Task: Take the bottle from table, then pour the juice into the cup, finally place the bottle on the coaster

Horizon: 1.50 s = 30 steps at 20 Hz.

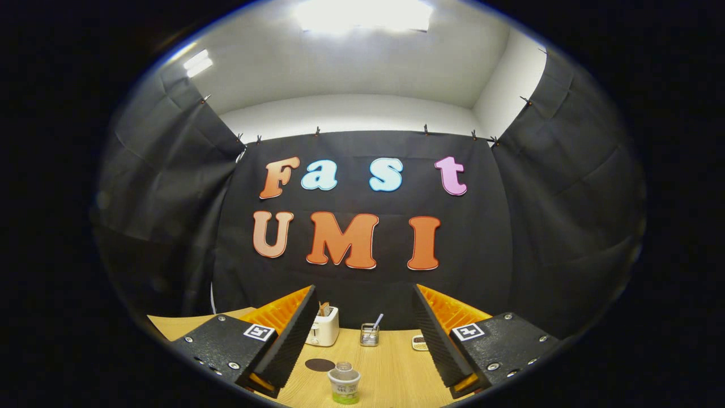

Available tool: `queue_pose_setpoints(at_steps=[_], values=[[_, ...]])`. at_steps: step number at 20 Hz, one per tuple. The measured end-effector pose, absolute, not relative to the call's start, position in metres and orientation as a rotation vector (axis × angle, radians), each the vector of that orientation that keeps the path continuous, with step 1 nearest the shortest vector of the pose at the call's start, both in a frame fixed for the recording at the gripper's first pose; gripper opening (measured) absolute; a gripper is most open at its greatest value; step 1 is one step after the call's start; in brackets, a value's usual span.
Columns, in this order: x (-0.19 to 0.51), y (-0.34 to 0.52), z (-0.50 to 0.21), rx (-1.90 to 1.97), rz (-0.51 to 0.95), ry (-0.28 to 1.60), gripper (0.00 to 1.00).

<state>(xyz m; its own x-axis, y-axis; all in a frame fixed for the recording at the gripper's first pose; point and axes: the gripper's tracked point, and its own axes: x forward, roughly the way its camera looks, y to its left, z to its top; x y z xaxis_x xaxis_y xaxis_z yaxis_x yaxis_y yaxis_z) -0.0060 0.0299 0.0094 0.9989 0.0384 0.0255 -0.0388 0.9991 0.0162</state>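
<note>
the gripper [362,340] hangs above the wooden table [396,368] with its fingers spread wide and nothing between them. the bottle [344,386] stands upright on the table, just below the gap. the dark round coaster [320,365] lies just beside the bottle. well beyond the bottle, by the cloth wall, stand a white toaster [324,327] and a small mesh holder [369,334].

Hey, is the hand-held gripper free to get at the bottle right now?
Probably yes: the hand-held gripper is open, the bottle stands on the table between its fingers, nothing in between; the coaster lies aside.
</note>
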Motion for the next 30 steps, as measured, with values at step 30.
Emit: queue_pose_setpoints(at_steps=[30], values=[[0.002,0.063,-0.285,0.041,0.011,0.444,0.98]])
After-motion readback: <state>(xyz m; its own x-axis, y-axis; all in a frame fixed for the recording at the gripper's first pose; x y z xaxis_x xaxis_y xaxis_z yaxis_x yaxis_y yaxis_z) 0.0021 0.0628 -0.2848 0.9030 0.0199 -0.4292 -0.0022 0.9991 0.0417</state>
